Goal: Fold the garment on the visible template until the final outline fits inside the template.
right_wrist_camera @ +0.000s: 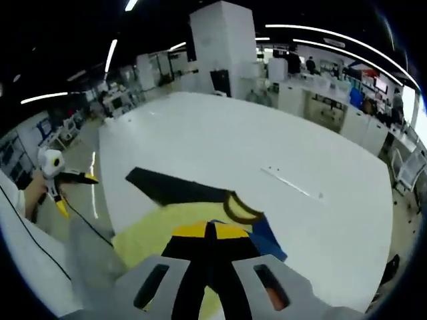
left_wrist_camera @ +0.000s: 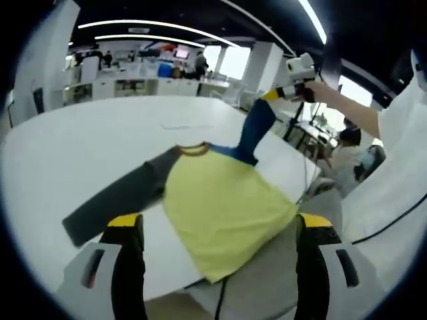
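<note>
Yellow across the body, with one grey sleeve (left_wrist_camera: 117, 200) and one blue sleeve (left_wrist_camera: 257, 130), the shirt (left_wrist_camera: 223, 210) lies spread on the white table (left_wrist_camera: 100, 133), its lower hem hanging at or over the near edge. In the left gripper view the right gripper (left_wrist_camera: 293, 90) holds the blue sleeve's cuff lifted well above the table, so the sleeve rises from the shoulder in a steep strip. In the right gripper view its own jaws stand together, closed on that cloth, with the collar (right_wrist_camera: 240, 208) just beyond them. The left gripper (left_wrist_camera: 220, 233) hovers over the hem with jaws wide, gripping nothing; it also shows far off at the left of the right gripper view (right_wrist_camera: 63, 180).

Folding looks barely begun: the body is flat and unfolded, the grey sleeve stretched full length, and the blue one raised, seemingly to be laid across the body. A thin faint line on the table (right_wrist_camera: 290, 183) may be part of the template, but it is too slight to be sure.
</note>
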Available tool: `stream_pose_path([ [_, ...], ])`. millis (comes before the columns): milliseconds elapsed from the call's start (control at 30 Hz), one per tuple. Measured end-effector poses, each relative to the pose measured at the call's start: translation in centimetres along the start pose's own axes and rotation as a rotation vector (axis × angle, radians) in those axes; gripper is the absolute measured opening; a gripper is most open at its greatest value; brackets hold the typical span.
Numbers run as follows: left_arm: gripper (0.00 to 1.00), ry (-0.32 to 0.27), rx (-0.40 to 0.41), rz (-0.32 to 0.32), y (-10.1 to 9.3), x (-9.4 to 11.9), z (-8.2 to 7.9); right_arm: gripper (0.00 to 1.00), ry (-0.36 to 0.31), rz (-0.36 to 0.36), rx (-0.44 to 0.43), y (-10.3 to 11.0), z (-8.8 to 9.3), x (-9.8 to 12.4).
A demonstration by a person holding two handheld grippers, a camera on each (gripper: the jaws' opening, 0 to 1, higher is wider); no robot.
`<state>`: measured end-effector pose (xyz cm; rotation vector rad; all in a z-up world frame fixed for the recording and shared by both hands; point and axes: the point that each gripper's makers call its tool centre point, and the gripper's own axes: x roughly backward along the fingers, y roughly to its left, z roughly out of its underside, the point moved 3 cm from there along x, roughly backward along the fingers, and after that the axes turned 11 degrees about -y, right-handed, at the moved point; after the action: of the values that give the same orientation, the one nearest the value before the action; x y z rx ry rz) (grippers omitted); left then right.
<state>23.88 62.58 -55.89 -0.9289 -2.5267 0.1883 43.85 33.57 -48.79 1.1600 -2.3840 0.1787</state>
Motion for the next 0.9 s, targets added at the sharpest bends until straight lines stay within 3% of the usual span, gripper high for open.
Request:
stream_pose_path([
  [233,0.91,0.004,0.008,-0.006,0.0,0.2,0.3,0.02,-0.003,-0.064,-0.016,1.7,-0.3,-1.5],
  [500,0.9,0.007,0.011,-0.009,-0.1,0.4,0.5,0.02,0.038,-0.088,0.005,2.6,0.9,-3.2],
  [900,0.9,0.01,0.021,-0.014,0.1,0.5,0.7,0.02,0.02,-0.099,-0.086,3.1,0.9,-4.8],
])
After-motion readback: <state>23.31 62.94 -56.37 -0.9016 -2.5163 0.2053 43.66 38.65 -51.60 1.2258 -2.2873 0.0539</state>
